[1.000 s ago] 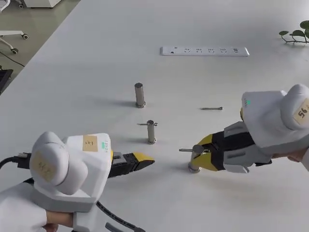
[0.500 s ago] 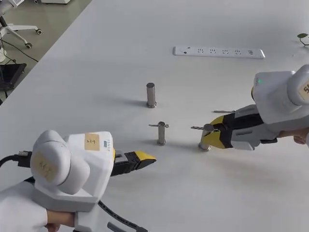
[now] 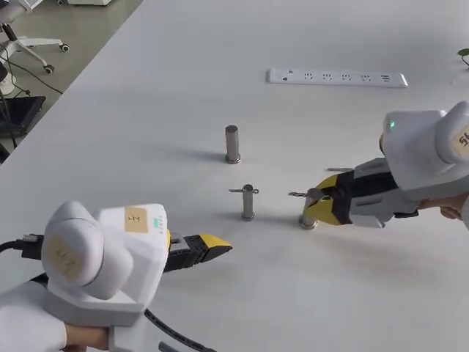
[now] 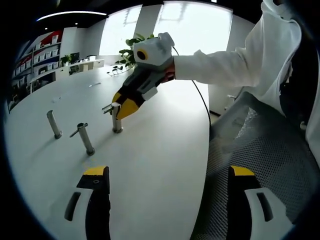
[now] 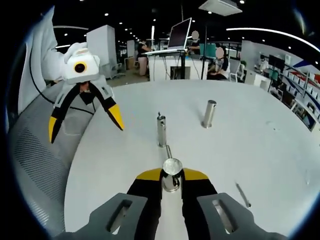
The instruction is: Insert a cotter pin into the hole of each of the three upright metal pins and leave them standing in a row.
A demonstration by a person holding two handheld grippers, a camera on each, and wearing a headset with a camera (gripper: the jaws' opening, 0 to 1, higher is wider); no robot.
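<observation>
Presently, two of the three upright metal pins carried a cotter pin. The middle metal pin point(image 3: 248, 205) stood free on the white workbench point(image 3: 146, 110) with its cotter pin point(image 3: 237, 191) through the hole near the top. The right-hand metal pin point(image 3: 308, 219) also showed a cotter pin point(image 3: 297, 194) projecting from its left side; how fully it was seated could not be told. The right gripper point(image 3: 316, 207) had its jaws closed on that pin's upper shaft. The far metal pin point(image 3: 232, 143) stood alone, with no cotter pin fitted. A loose cotter pin point(image 3: 338, 169) lay on the bench just beyond the right gripper, partly hidden by it. The left gripper point(image 3: 222, 245) hovered at the near left, well apart from all three pins, with its jaws spread wide and holding nothing.

Assessment: roughly two thirds complete. Outstanding: fit the loose cotter pin to the far pin, then align the three, since the right-hand pin sat off the line of the other two.
</observation>
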